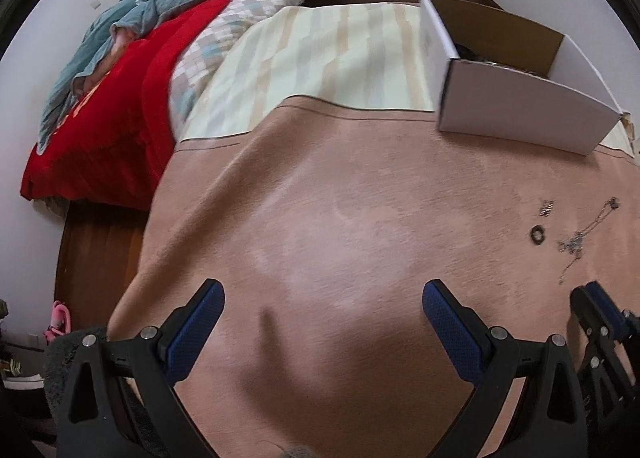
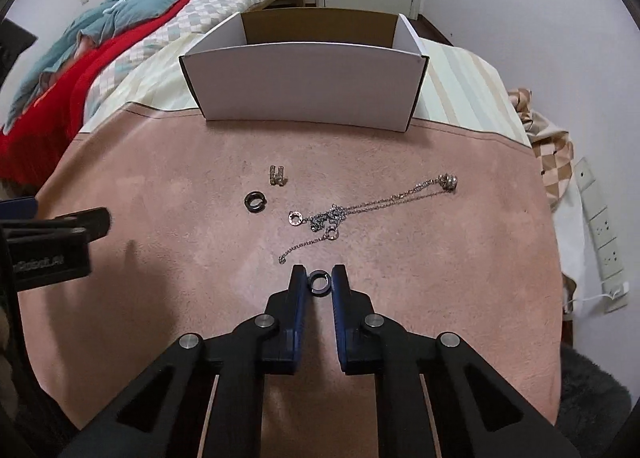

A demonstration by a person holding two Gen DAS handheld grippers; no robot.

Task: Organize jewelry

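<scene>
on the pink suede-like cloth of the counter, before an open white cardboard box, a tangled silver chain necklace looks limp and snag-prone; right tongs pinch a small dark metal ring by its rim, light, rigid, likely slippery; left tongs gape wide, empty
</scene>
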